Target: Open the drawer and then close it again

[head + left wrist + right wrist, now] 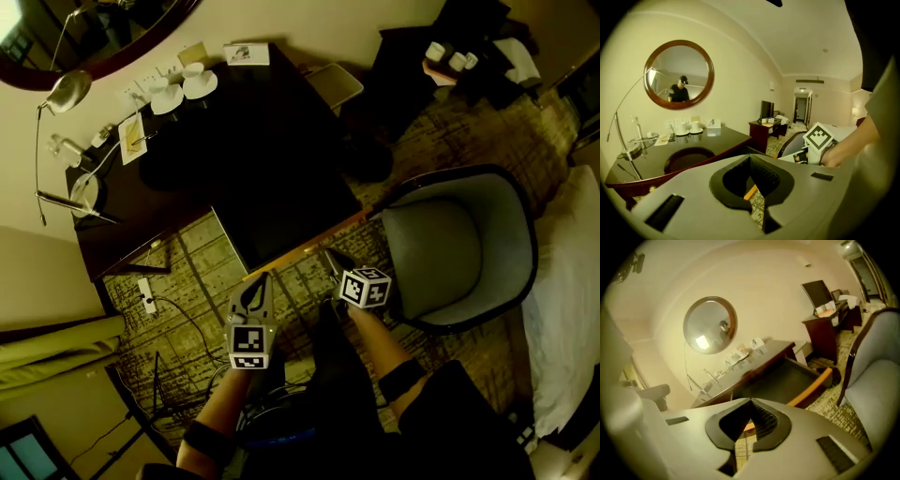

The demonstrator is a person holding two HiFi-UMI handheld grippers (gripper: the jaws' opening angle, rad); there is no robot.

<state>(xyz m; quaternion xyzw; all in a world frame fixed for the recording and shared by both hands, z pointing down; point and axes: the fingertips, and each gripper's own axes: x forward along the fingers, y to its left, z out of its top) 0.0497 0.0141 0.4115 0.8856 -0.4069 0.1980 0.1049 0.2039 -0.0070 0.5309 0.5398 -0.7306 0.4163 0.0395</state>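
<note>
The drawer [281, 220] stands pulled out from under the worktop [234, 112], so I judge closing comes next. The left tool [257, 286] and right tool [332, 262], jaws together and empty, sit just beside the drawer's front edge; push squarely and evenly so it slides straight in

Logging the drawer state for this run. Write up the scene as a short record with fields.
drawer: open, pulled out of the desk
left gripper: fingers together, holding nothing, near the drawer front
right gripper: fingers together, holding nothing, near the drawer front
chair: right of the drawer
on desk: cups, lamp
</note>
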